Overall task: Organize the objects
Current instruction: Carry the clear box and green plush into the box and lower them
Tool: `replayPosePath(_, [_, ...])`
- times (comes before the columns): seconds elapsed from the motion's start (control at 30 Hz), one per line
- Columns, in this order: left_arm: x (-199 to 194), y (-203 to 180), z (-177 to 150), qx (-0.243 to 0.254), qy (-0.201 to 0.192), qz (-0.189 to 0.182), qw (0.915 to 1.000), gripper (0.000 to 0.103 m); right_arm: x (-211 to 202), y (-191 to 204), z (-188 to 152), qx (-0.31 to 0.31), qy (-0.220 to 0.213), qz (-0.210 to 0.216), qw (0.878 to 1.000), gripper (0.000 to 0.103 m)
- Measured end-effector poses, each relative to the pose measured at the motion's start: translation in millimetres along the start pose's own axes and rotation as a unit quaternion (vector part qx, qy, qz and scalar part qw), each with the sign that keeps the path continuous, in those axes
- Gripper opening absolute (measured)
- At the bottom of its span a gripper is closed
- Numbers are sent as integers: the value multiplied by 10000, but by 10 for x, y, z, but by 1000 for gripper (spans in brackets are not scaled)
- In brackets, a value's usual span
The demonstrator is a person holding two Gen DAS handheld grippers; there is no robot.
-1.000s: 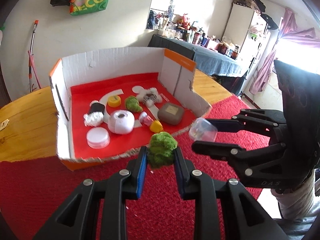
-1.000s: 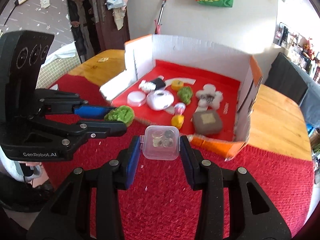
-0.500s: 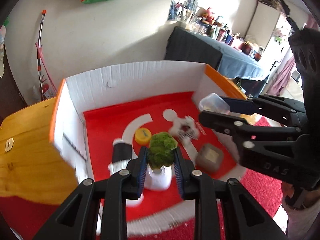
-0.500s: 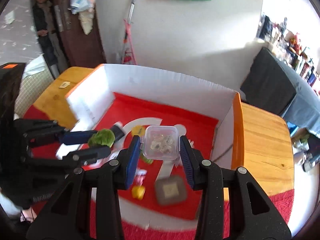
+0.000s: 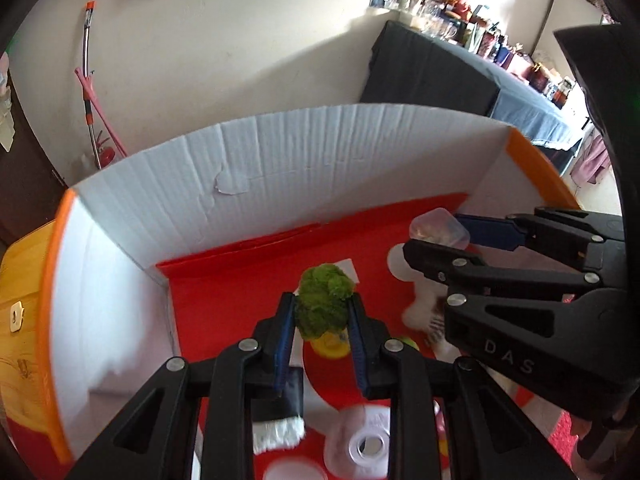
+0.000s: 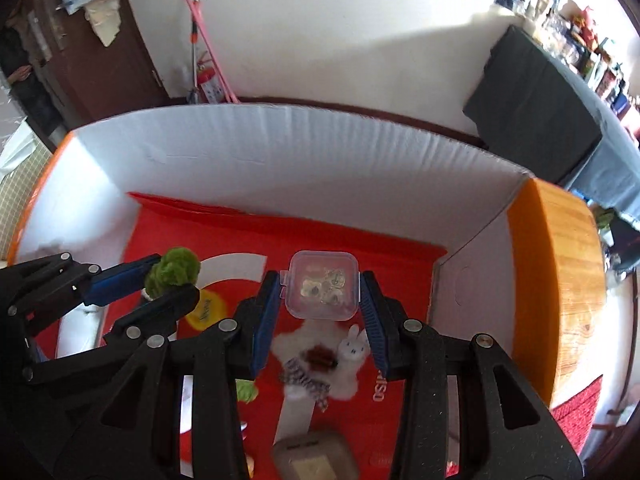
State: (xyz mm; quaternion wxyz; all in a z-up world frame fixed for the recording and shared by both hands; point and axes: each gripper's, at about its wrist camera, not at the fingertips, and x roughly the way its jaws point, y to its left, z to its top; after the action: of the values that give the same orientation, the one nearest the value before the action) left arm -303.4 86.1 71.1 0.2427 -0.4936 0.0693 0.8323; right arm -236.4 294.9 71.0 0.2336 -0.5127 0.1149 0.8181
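Left wrist view: we carry a green fuzzy clump [image 5: 324, 300] clamped between the blue pads of our left hand-held gripper [image 5: 320, 320], held clear above the red floor of the cardboard box [image 5: 320, 152] so it can be set down in the bare back stretch, we judge. Our right hand-held gripper [image 6: 320, 308] is clamped on one small clear lidded container [image 6: 322, 286], kept level with its lid up, probably so the bits inside stay put, and it hangs over the box's right half. Below, we count one plush rabbit [image 6: 352, 346], one yellow disc [image 6: 206, 310], one grey-brown block [image 6: 314, 460], one second green piece [image 6: 246, 392], one black-and-white brush-like item [image 5: 280, 416] and one white round device [image 5: 366, 444]. Two hand-held grippers, two items aloft.
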Motion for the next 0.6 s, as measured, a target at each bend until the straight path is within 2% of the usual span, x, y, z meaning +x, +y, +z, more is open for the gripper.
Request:
replayPosePath(0.4, [295,63,70,-45,291,105,9995,26,272,-25,52,-22,406,0,9992,38])
replayPosePath(0.6, [325,66,43,-27,324,130,9994,26,301,-30,37,-86,437,-58,9990,39])
